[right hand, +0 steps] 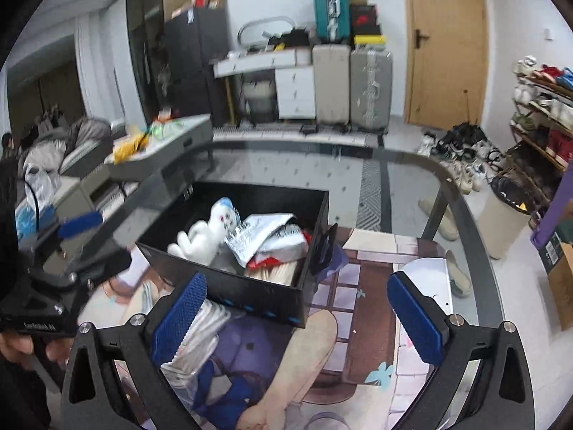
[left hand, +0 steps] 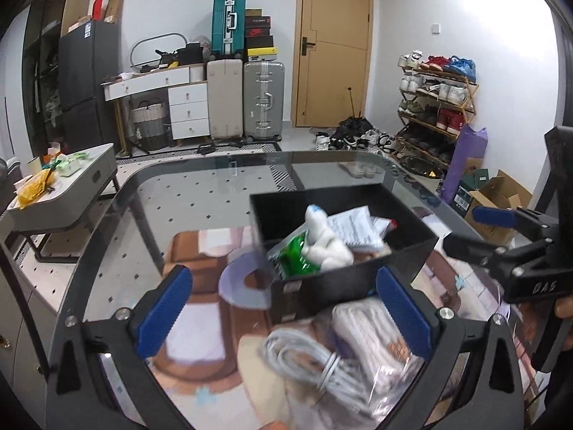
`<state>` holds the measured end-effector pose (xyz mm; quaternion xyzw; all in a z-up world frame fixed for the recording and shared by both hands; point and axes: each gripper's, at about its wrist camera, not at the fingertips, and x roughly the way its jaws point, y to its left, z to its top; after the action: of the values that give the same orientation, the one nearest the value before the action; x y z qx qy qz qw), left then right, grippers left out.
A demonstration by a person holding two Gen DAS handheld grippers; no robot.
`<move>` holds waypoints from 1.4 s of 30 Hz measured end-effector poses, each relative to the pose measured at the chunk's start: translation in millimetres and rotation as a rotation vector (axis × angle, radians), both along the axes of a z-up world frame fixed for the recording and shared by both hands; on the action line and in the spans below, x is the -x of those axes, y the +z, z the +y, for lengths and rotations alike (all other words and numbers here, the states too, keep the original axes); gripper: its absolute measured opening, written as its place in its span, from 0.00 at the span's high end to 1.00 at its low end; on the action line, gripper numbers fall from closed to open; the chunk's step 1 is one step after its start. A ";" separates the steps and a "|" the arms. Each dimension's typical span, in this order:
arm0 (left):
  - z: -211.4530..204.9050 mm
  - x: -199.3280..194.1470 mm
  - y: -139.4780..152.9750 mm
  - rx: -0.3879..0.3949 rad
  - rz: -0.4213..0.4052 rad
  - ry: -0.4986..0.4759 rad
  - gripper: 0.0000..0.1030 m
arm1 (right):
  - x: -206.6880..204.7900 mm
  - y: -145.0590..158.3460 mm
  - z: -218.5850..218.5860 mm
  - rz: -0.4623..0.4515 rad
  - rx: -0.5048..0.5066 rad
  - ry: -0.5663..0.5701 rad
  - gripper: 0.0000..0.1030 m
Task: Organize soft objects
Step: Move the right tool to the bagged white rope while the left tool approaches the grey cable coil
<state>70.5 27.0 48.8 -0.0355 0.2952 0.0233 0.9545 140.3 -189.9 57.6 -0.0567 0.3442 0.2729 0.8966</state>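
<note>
A black open box [left hand: 322, 286] [right hand: 250, 294] sits on the glass table. It holds a white plush toy [left hand: 326, 243] [right hand: 207, 233], a green packet [left hand: 295, 259] and white and red soft packets [left hand: 354, 231] [right hand: 272, 236]. In front of the box lie a coiled white cable [left hand: 304, 365] and a clear bag of cream fabric [left hand: 369, 340] [right hand: 200, 337]. My left gripper [left hand: 286, 315] is open above the cable and bag. My right gripper [right hand: 297, 315] is open and empty at the box's near right corner.
The glass table [left hand: 200, 197] lies over a printed mat [right hand: 361, 308]. A grey side table [left hand: 71, 186] with clutter stands to the left. Suitcases [left hand: 247, 100], a drawer desk, a door and a shoe rack [left hand: 437, 107] line the far walls. Cardboard boxes [left hand: 497, 200] sit right.
</note>
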 end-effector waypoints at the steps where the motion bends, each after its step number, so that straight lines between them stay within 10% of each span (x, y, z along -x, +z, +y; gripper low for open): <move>1: 1.1 3.6 -1.1 -0.002 0.004 0.007 0.00 | 3.4 -0.1 -0.7 0.009 -0.004 0.002 0.01; 42: 22.1 42.6 -31.2 0.003 -0.011 0.107 0.00 | 34.5 -54.6 54.4 0.195 -0.016 0.119 0.01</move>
<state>27.9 49.1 17.5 -0.0530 0.2879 0.0738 0.9534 105.7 -135.6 3.0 -0.0431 0.4236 0.3324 0.8415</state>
